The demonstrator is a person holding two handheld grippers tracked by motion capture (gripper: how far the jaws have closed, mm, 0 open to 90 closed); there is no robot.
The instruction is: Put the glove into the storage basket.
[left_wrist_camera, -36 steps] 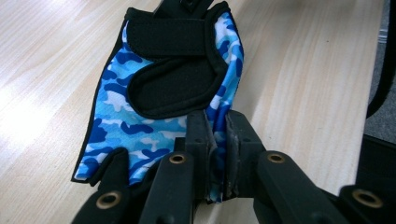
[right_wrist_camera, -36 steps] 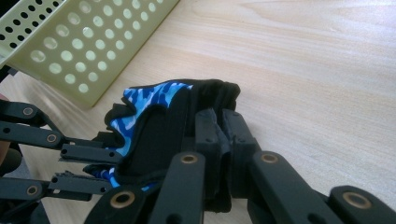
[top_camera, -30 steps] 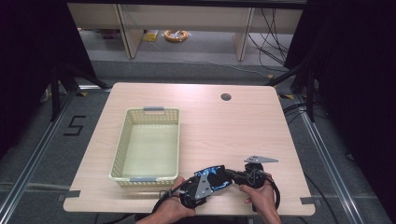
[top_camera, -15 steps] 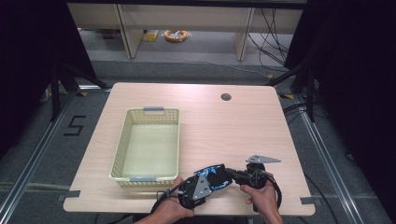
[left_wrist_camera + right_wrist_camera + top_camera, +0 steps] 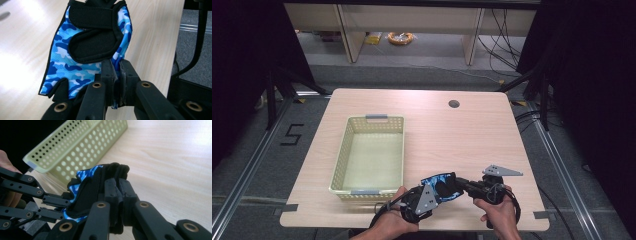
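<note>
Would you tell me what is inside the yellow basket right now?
The basket looks empty; its pale floor is bare. The blue camouflage glove is outside it, held by both grippers near the table's front edge. The near wall hides a thin strip.

Left black two-jaw gripper (image 5: pixel 447 186) points toward 2 o'clock, right black two-jaw gripper (image 5: pixel 460 184) toward 9 o'clock; both jaws clamped together.

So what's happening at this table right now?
A person holds a pair of tongs in each hand, and both are clamped on one blue camouflage glove near the front edge of the wooden table. The left tongs pinch one edge, the right tongs another. A pale yellow basket sits empty just beside them.
</note>
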